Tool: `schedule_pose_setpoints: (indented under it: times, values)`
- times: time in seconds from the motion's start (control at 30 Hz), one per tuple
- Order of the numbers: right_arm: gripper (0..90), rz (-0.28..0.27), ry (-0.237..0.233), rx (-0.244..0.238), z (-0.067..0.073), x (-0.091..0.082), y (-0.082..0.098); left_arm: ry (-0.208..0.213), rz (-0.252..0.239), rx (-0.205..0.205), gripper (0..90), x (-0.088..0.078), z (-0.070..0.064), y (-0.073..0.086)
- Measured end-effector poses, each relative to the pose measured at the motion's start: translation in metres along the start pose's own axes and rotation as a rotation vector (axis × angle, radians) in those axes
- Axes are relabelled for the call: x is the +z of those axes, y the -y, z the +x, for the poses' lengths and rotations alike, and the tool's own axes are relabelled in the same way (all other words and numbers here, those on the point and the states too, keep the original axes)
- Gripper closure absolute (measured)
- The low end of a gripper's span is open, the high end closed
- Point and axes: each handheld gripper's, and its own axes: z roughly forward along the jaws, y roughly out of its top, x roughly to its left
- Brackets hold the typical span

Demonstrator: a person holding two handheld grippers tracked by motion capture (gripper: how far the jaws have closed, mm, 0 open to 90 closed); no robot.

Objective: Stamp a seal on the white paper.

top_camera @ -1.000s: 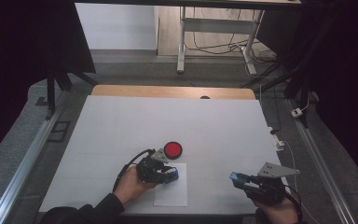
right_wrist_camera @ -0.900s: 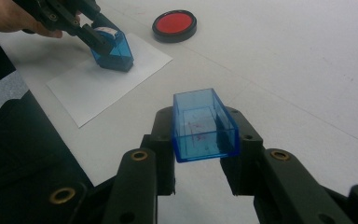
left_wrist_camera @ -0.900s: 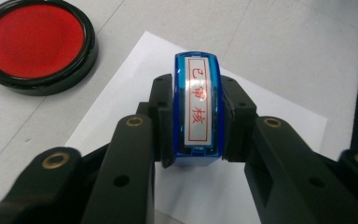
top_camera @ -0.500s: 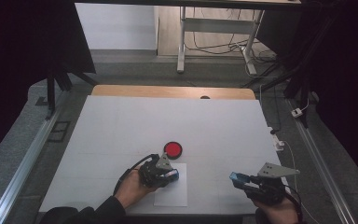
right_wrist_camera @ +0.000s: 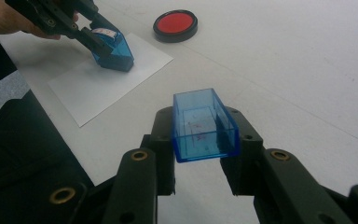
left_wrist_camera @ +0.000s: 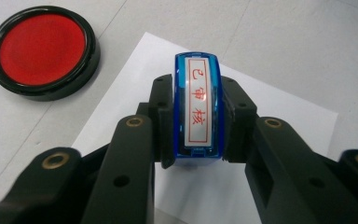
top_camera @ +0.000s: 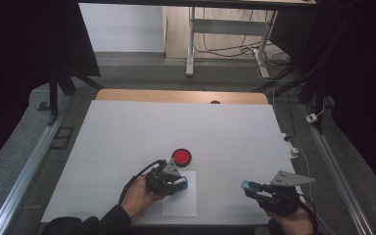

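Moved: left gripper (top_camera: 176, 184) swings its blue stamp (left_wrist_camera: 198, 107) from ink pad (top_camera: 181, 156) onto paper sheet (top_camera: 180, 203).
Grip: clamped on stamp, upright, face down.
Right gripper (right_wrist_camera: 200, 135): clutching stamp cap (right_wrist_camera: 204, 125), well apart.

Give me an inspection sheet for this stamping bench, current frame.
Surface: white table, wooden strip at far edge.
Job's things: blue stamp pressed on paper sheet; red ink pad beside the sheet, lid off; clear blue stamp cap.
Clutter: nothing seen.
Grippers: left claw shut on the stamp; right claw shut on the cap, off the sheet.
Cables: black lead loops from left claw.
Surroundings: desk frame, floor cables, dark curtains.
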Motion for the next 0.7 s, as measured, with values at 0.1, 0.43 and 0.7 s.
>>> schedule_pose_setpoints:
  times: [0.1, 0.43, 0.7]
  values:
    - [68.6, 0.001, 0.004, 0.0, 0.0, 0.0, 0.0, -0.009, 0.001, 0.007, 70.1, 0.0, -0.002, -0.001]
    - [68.5, 0.0, 0.003, 0.001, 0.0, 0.0, 0.0, -0.015, -0.011, 0.001, 70.0, -0.004, 0.0, -0.002]
    - [68.5, 0.0, 0.004, 0.002, 0.0, 0.0, 0.0, 0.019, -0.058, -0.011, 70.0, -0.017, 0.003, -0.004]
